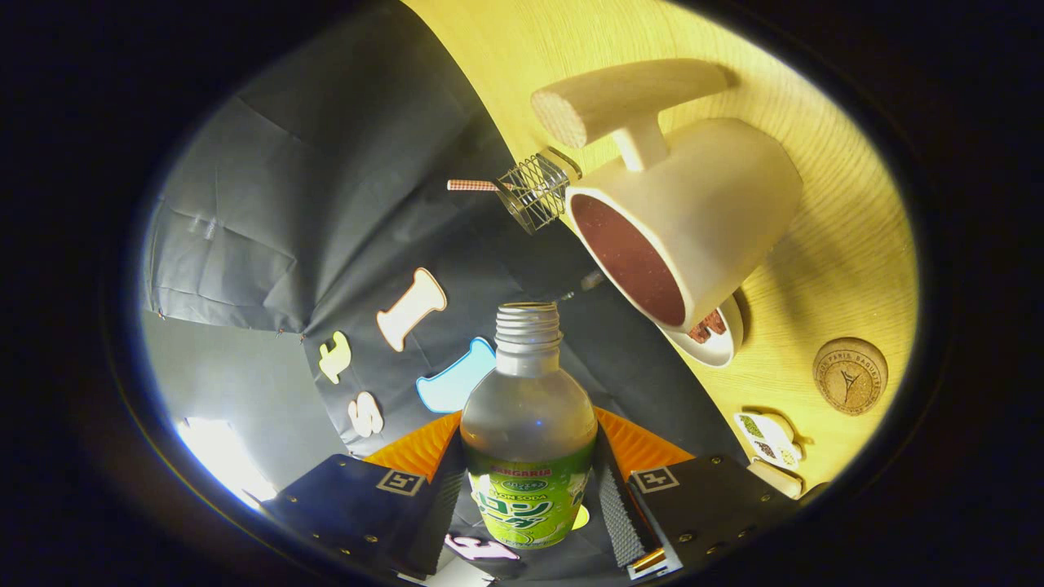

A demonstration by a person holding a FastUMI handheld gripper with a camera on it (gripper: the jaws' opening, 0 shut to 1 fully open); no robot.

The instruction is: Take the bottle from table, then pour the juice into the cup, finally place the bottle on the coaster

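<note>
My gripper [528,497] is shut on the juice bottle [528,456], both fingers pressing on its green-labelled body. The bottle is uncapped, and its threaded mouth [528,314] points ahead. The whole view is rolled sideways, so the wooden table [824,244] stands like a wall beside the bottle. The white cup [693,220], with a dark red inside and a thick wooden handle [628,98], stands on that table just beyond the bottle's mouth, a short gap away. No stream of juice is visible. The round cork coaster [850,376] lies on the table nearer to me than the cup.
A small white dish [718,338] sits against the cup's base. Behind the cup stands a wire holder [538,191] with a thin stick poking out. Two small pale objects [768,440] lie near the table's edge, close to the finger on that side.
</note>
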